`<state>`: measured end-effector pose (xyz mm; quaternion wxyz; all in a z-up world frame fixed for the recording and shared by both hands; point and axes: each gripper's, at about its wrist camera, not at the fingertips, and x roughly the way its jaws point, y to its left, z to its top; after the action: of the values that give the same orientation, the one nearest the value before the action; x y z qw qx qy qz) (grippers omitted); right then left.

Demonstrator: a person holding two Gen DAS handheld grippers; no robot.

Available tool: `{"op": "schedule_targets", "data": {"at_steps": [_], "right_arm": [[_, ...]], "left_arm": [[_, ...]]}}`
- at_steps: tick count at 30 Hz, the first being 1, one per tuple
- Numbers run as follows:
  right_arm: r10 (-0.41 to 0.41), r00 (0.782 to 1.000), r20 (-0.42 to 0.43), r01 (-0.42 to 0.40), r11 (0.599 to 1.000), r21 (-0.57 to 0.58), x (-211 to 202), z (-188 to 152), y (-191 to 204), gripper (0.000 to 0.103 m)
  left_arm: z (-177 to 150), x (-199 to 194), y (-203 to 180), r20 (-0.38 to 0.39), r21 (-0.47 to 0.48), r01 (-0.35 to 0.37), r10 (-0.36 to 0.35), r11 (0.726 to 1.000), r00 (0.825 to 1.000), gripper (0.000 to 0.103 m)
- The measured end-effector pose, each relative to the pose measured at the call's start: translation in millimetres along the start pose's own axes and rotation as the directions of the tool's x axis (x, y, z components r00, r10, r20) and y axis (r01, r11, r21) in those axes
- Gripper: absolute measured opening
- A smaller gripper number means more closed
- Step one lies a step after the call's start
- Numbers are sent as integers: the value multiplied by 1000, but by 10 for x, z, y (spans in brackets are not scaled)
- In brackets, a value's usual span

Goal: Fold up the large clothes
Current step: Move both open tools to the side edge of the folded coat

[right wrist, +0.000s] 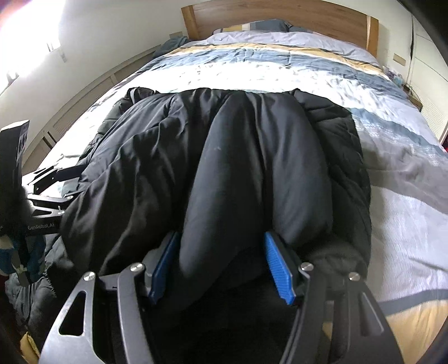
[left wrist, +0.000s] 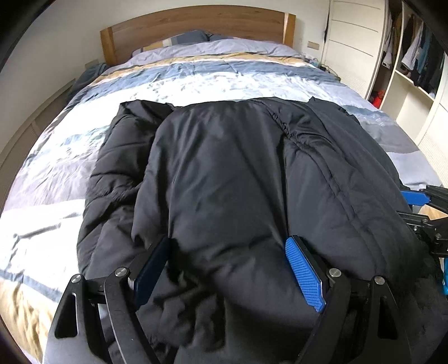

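Note:
A large black padded jacket [left wrist: 224, 168] lies on the bed, its far edge toward the headboard; it also fills the right wrist view [right wrist: 238, 156]. My left gripper [left wrist: 229, 268] holds a thick bunch of the jacket's near edge between its blue pads [left wrist: 305, 274]. My right gripper [right wrist: 221, 266] holds another thick fold of the jacket's near edge between its pads [right wrist: 280, 271]. The right gripper shows at the right edge of the left wrist view [left wrist: 425, 212], and the left gripper at the left edge of the right wrist view [right wrist: 42, 196]. The jaws stand wide around bulky fabric.
The bed [left wrist: 196, 72] has a striped blue, white and tan duvet and a wooden headboard [left wrist: 196, 25]. Pillows [left wrist: 190, 37] lie at its head. An open wardrobe [left wrist: 414, 64] with hanging clothes stands to the right. A wall runs along the left side.

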<state>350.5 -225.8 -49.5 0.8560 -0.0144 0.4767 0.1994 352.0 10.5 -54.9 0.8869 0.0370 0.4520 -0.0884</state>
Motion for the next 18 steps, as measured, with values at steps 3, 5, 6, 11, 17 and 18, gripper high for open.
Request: {"op": "schedule_targets", "data": {"at_steps": [3,5,6,11,17,18], "right_arm": [[17,1000,11,-17,999,49,-143,-90,-12,61],[21,999,30,-24,996,83,-276,-148,-37,61],[18,999,45,-23,995,97,-378,-190,-55,61],[-24,995,92,12,991,132,-860,-451,-129,61],[-72,989,126,47,980,192,-1420,-884,-313,61],[-77,989,129,50,978,202,-1505,-968,-341,61]], "left_arm": [[-88,-124,-10,1,-17,-6,6,1000,1000,84],[-137,-239,-8,8,-19,-3,3,1000,1000,84],[-157,-306,-8,12,-15,-1,1,1000,1000,84],[-245,-697,124,50,-10,-10,10,1000,999,84],[-414,-1137,386,69,-37,-16,19,999,997,86],[-460,-1215,445,72,-43,-15,18,999,997,89]]}}
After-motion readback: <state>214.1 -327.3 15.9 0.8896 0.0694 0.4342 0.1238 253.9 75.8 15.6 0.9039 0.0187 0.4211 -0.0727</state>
